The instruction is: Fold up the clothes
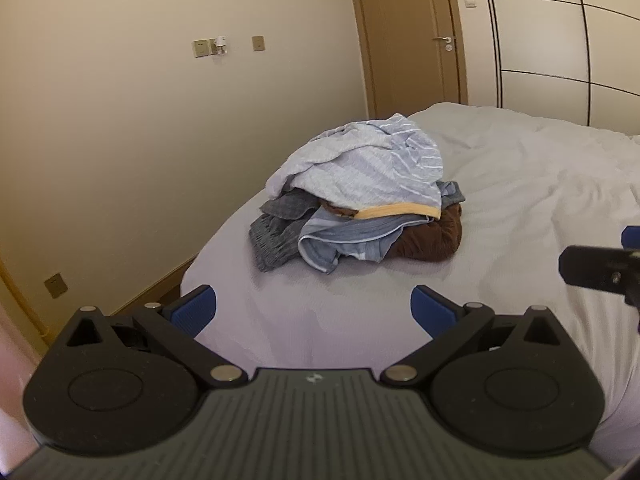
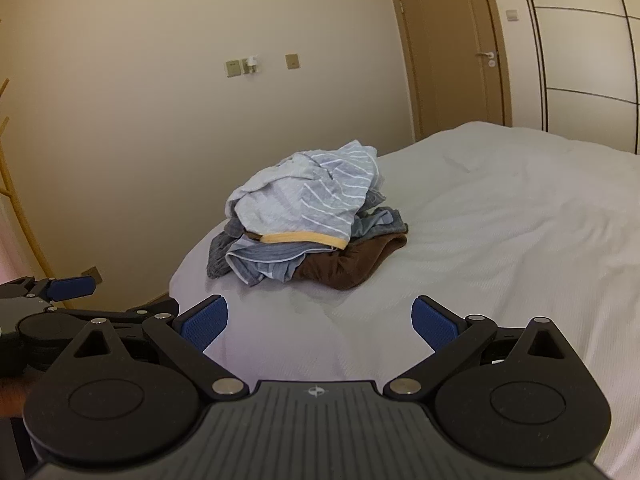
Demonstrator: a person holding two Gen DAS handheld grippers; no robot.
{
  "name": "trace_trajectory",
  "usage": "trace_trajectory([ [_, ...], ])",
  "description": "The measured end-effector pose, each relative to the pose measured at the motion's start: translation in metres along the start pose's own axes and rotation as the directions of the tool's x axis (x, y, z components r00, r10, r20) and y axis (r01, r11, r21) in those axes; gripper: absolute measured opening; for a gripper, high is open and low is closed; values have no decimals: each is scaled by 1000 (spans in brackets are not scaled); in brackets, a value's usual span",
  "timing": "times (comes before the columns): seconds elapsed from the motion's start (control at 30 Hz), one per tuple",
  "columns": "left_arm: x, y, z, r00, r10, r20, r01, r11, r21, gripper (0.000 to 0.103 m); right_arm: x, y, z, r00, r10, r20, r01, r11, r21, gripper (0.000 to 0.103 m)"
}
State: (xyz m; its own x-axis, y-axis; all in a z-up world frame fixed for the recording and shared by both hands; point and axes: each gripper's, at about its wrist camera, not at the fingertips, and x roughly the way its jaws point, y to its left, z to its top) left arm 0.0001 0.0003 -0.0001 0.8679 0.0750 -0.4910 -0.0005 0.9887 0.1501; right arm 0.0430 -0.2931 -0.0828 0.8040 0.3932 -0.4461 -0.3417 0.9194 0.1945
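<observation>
Both grippers, left and right, hover with jaws spread, empty; clothes pile near bed's far left edge; cream wall, door beyond.

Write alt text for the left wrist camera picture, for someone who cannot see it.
A pile of crumpled clothes, a light blue striped garment on top, lies on a white bed beside a beige wall. The left gripper is open and empty in front of it; a tan door stands beyond.
</observation>
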Motion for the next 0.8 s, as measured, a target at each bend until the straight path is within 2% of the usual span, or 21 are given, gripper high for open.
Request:
trace_trajectory([
  [0.23,14,6,-11,998,-32,-62,30,999,-33,102,8,-1,-4,999,0,-38,0,1000,-4,101],
  [0.37,25,4,-16,998,-34,-58,32,999,-34,102,14,-1,-7,998,0,-63,0,1000,-6,101],
  [0.47,28,13,-15,998,-51,-41,50,998,-45,102,35,6,-1,997,-12,-80,11,1000,-15,101],
  [0.8,25,12,-13,999,-40,-37,39,999,-29,102,21,2,-6,997,-16,-71,15,1000,-10,101],
])
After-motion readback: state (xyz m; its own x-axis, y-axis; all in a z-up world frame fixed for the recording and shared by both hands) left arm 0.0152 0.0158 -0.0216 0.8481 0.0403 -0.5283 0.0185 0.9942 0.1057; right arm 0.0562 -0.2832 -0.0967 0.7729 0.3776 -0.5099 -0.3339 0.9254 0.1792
